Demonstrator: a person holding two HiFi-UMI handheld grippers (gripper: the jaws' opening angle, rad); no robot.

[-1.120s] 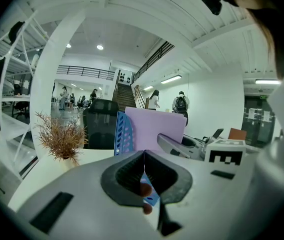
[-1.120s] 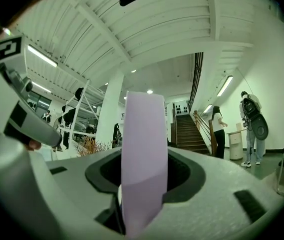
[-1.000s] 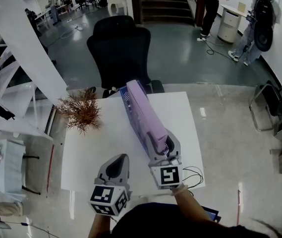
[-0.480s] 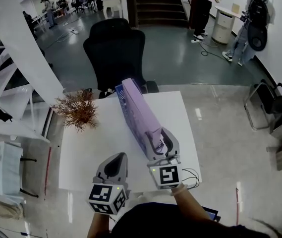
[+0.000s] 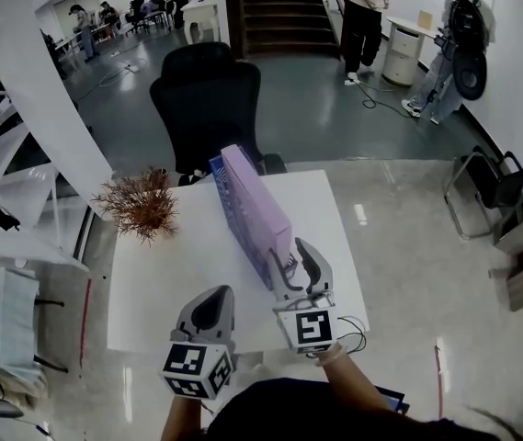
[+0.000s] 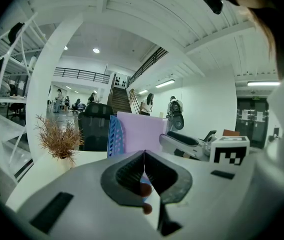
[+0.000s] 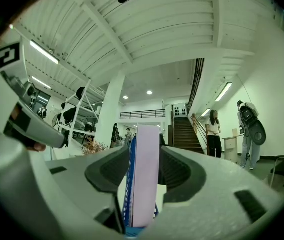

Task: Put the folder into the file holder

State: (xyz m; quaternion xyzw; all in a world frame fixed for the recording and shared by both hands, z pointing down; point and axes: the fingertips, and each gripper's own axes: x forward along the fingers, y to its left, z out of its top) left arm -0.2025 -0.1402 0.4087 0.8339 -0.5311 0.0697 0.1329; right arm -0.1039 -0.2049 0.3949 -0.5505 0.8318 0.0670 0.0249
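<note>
White desk (image 5: 164, 278) fills the head view, the purple folder (image 5: 256, 211) standing on edge in the blue file holder (image 5: 217, 171), the right gripper (image 5: 296, 263) at its near end and the left gripper (image 5: 217, 294) beside it. The left gripper view shows its fingers (image 6: 130, 173) pressed together on nothing. The right gripper view shows the fingers pinching the folder and the holder's wall, so I'd judge it nearly seated, and the next move is to let go and draw back without tipping it.
</note>
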